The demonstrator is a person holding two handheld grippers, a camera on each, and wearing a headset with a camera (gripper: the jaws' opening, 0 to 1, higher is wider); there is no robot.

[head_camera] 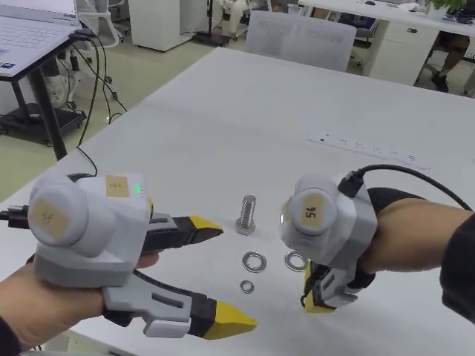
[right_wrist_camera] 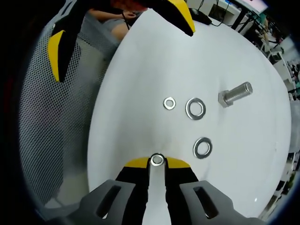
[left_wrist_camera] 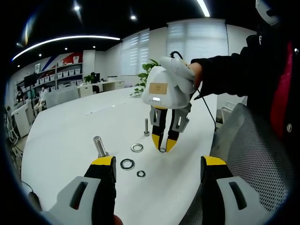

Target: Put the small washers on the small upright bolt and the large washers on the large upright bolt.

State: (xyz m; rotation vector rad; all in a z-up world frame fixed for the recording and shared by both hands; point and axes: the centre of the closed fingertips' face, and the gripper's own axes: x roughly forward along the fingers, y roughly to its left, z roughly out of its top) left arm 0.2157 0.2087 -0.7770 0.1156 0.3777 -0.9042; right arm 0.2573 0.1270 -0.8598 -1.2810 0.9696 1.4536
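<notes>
The large bolt (head_camera: 246, 215) stands upright mid-table, with two large washers (head_camera: 254, 261) (head_camera: 295, 261) and one small washer (head_camera: 246, 286) lying flat in front of it. My right gripper (head_camera: 315, 302) points down at the table just right of them, shut on a small washer (right_wrist_camera: 157, 160) pinched at its tips. My left gripper (head_camera: 230, 278) hovers open at the near left with nothing between its fingers. In the left gripper view the small bolt (left_wrist_camera: 146, 127) stands upright just beyond the right gripper (left_wrist_camera: 164, 146), and the large bolt (left_wrist_camera: 99, 146) is nearer, on the left.
A white power strip (head_camera: 367, 148) lies on the table (head_camera: 223, 126) at the far right. A mesh chair (left_wrist_camera: 262, 154) sits by the near table edge. A desk with a laptop (head_camera: 30, 30) stands to the left, beyond the table.
</notes>
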